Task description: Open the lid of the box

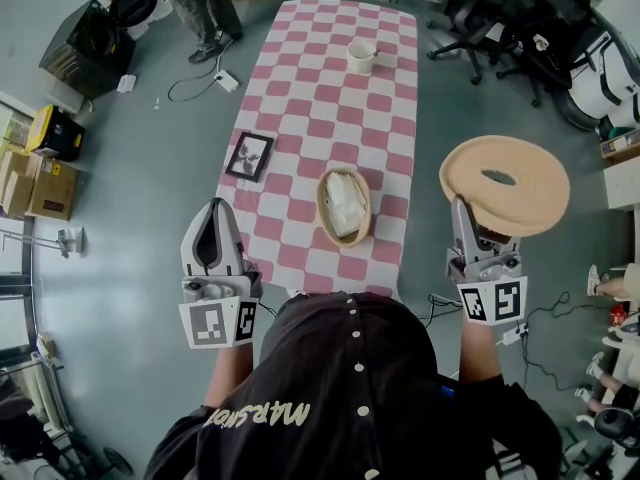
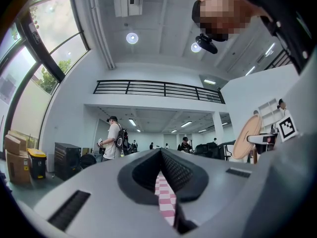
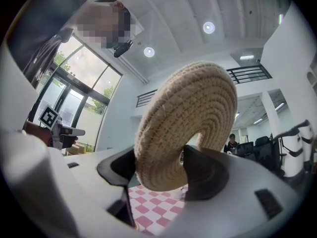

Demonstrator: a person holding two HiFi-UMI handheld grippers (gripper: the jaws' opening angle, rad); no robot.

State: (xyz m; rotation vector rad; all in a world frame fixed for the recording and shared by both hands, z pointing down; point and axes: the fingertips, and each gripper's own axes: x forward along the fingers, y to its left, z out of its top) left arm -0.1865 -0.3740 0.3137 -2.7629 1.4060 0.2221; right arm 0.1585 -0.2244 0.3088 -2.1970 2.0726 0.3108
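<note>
Your right claw point(image 3: 157, 170) is gripping the round woven straw lid point(image 1: 530, 193) off the oval woven box point(image 1: 322, 203); left claw point(image 2: 161, 155) closed, empty; opening done.

Head view steeply down over checked table point(image 1: 330, 98), gripper views low, tilted upward into hall, all sharing that table

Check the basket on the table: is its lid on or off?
Off. The oval woven basket sits uncovered on the checked tablecloth, white contents showing; the right gripper holds the woven lid clear of it.
</note>
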